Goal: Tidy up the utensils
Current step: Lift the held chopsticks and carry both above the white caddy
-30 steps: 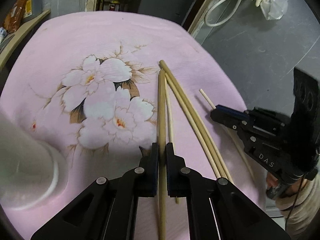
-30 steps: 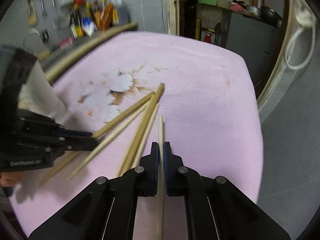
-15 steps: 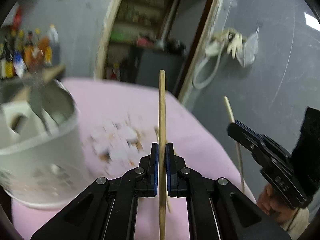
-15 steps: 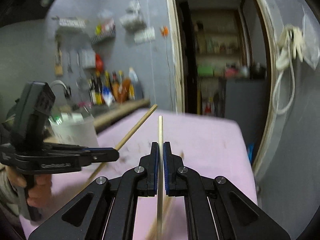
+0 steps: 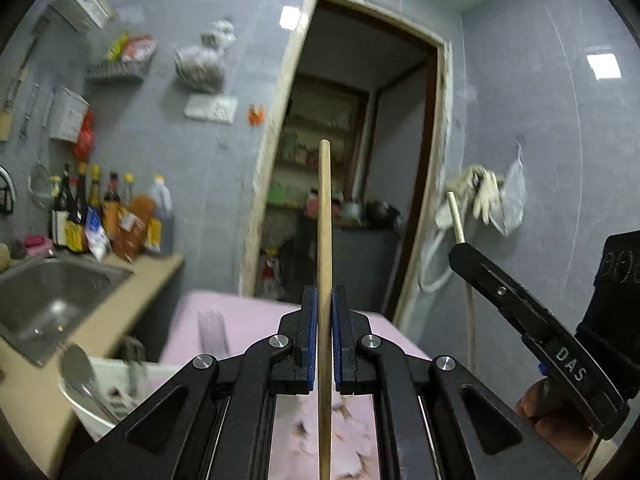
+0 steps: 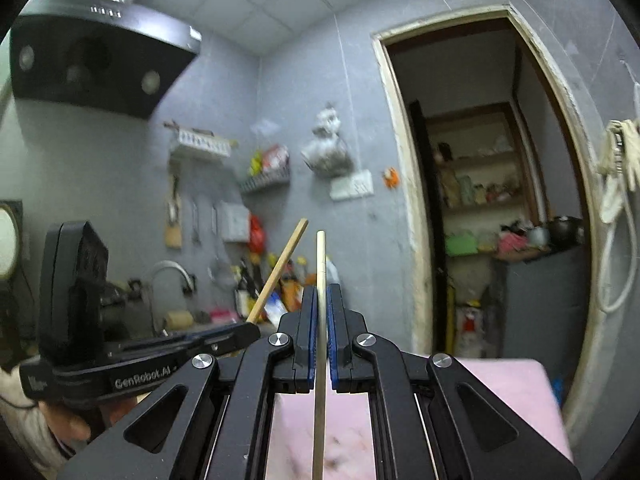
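**Wooden chopsticks clamped in both grippers, held level over the pink cloth**

Wooden tan chopstick [image 5: 324, 216] sits pinched between the blue pads of the left gripper [image 5: 324, 300], jaws nearly together on it. The stick runs straight out past the fingertips, tip up against the doorway [image 5: 360, 140] in the left wrist view; its lower end passes back under the gripper body. The paler chopstick [image 6: 320, 264] is pinched the same way in the right gripper [image 6: 320, 300], jaws narrow, stick centred between the pads and pointing forward.

Both grippers point roughly level at the grey wall. In the right wrist view the left gripper shows at the lower left, side on, a hand [image 6: 60, 420] on its handle, its chopstick slanting up to the right. In the left wrist view the right gripper shows at the right edge, with the pale stick poking out of its tip.

Pink cloth [image 5: 240, 320] with floral print covers the table below, blurred. White utensil holder [image 5: 92, 400] stands at the lower left of the left wrist view, beside the cloth edge, with a metal spoon [image 5: 78, 368] leaning in it; other contents too blurred to tell. Steel sink [image 5: 52, 300] and wood counter are to the left, with sauce bottles [image 5: 108, 220] at the wall. Black range hood [image 6: 100, 52] is up left in the right wrist view.
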### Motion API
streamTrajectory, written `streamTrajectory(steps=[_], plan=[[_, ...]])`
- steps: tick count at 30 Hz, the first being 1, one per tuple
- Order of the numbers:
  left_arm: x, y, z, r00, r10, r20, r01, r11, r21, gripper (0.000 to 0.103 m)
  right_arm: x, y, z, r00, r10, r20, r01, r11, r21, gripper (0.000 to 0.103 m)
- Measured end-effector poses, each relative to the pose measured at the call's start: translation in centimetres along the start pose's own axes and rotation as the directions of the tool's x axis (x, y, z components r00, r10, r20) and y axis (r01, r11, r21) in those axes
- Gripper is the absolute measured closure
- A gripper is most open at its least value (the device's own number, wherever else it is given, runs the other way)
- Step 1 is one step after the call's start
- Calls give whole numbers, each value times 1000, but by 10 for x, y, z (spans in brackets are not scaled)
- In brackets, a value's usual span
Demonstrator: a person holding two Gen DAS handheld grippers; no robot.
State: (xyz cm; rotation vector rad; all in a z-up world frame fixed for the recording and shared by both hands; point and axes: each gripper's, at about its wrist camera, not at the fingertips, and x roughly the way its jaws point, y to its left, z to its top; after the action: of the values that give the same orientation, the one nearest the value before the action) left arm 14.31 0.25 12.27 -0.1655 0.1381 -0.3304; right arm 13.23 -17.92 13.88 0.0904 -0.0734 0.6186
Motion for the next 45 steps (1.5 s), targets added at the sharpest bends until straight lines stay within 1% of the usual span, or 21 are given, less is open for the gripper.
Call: streamTrajectory(steps=[5, 9, 12, 14, 18, 21, 26, 30, 33, 38, 44, 45], plan=[[-20, 39, 26, 995, 49, 88, -44, 998, -51, 99, 32, 13, 15, 993, 74, 94, -78, 996, 47, 100], [-28, 79, 36, 985, 117, 125, -100, 986, -134, 99, 53, 21, 21, 979, 104, 172, -119, 990, 80, 100], [-33, 112, 37, 975, 175, 138, -144, 967, -211, 99, 69, 24, 19, 976, 102, 193, -124, 987, 104, 100], [-35, 133, 36, 963, 225, 149, -181, 947, -265, 99, 77, 24, 14, 976, 96, 194, -121, 985, 123, 100], [-40, 156, 30, 941, 296, 166, -232, 917, -324, 99, 86, 27, 1, 977, 78, 200, -105, 986, 127, 100], [-39, 162, 22, 929, 329, 169, -260, 906, -334, 99, 91, 28, -9, 979, 75, 192, -100, 987, 126, 100], [-34, 160, 7, 909, 379, 171, -304, 887, -349, 99, 101, 27, -21, 983, 62, 171, -87, 987, 138, 100], [-29, 155, -3, 894, 414, 172, -343, 879, -332, 99, 103, 28, -28, 986, 54, 158, -73, 990, 120, 100], [-26, 149, -12, 888, 427, 168, -361, 876, -319, 99, 105, 29, -34, 988, 52, 147, -69, 991, 112, 100], [-21, 143, -21, 887, 435, 154, -384, 880, -279, 99, 104, 29, -42, 991, 50, 123, -62, 993, 99, 100], [-18, 131, -32, 879, 451, 157, -417, 885, -209, 98, 101, 36, -49, 994, 43, 99, -49, 997, 59, 99], [-17, 129, -33, 880, 450, 156, -418, 887, -197, 98, 101, 37, -50, 994, 45, 95, -50, 997, 56, 99]])
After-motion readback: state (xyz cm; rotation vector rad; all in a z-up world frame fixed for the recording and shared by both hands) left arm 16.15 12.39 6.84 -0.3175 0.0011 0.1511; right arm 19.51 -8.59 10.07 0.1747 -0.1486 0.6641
